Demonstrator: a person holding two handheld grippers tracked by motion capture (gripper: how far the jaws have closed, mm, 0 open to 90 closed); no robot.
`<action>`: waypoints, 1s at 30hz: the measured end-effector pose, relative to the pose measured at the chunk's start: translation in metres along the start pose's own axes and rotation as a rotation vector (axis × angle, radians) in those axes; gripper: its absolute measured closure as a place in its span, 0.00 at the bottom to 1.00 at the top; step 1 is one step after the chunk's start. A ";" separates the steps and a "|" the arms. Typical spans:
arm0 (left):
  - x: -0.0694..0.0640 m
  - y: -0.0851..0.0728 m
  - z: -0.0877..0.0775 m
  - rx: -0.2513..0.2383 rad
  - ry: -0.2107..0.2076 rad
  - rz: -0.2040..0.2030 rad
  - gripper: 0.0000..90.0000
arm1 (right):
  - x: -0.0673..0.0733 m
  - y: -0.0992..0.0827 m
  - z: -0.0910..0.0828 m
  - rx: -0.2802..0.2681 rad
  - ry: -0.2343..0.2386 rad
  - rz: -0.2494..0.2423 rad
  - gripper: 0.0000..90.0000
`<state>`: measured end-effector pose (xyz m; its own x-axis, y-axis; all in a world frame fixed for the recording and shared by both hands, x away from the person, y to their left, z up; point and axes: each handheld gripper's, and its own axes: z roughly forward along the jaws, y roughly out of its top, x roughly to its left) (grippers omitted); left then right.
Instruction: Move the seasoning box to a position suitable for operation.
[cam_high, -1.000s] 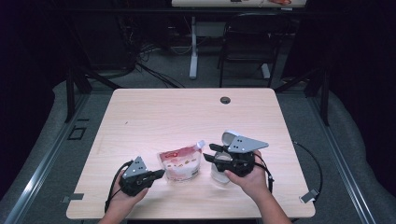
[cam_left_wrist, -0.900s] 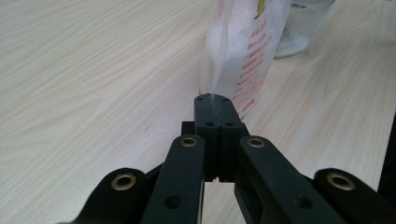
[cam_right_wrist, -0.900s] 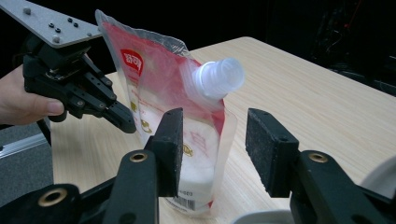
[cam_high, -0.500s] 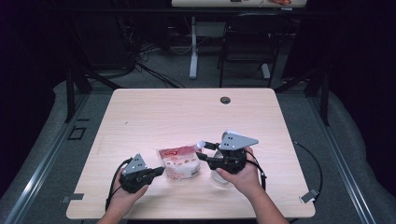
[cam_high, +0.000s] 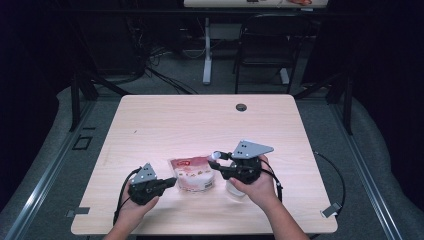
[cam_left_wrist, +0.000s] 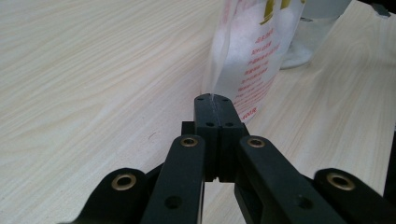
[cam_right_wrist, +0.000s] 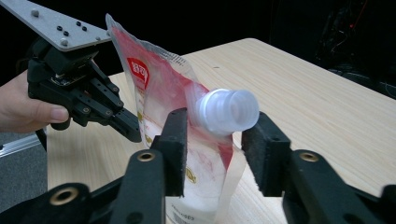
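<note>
Standing on the near middle of the desk (cam_high: 165, 120), the red-and-white spout pouch (cam_high: 192, 174) is pinched at its left edge by the left gripper (cam_high: 170, 183), jaws pressed together on the film. Its white screw cap (cam_right_wrist: 228, 112) lies between the right gripper's (cam_high: 216, 160) jaws, which have just been closing and are apart, not yet pressing it. A clear plastic container (cam_left_wrist: 306, 39) stands just right of the pouch.

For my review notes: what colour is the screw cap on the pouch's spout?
The cap is translucent white, on a red-and-white pouch. It shows best in the right gripper view.
</note>
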<state>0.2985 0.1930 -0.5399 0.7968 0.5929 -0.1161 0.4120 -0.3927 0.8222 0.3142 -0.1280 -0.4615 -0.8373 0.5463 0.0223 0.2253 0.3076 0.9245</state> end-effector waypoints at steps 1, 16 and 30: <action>0.000 0.000 0.000 -0.002 0.000 -0.001 1.00 | 0.001 0.000 -0.001 0.003 0.001 -0.009 0.70; -0.008 0.008 0.008 -0.004 -0.015 0.035 1.00 | 0.007 -0.005 -0.024 0.019 0.022 -0.033 0.77; -0.009 0.006 0.009 -0.018 -0.016 0.036 0.97 | 0.003 -0.001 -0.034 0.048 0.051 -0.032 0.71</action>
<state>0.2976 0.1789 -0.5396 0.8179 0.5675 -0.0953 0.3755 -0.4008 0.8357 0.2943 -0.1528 -0.4495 -0.8684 0.4958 0.0130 0.2204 0.3621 0.9057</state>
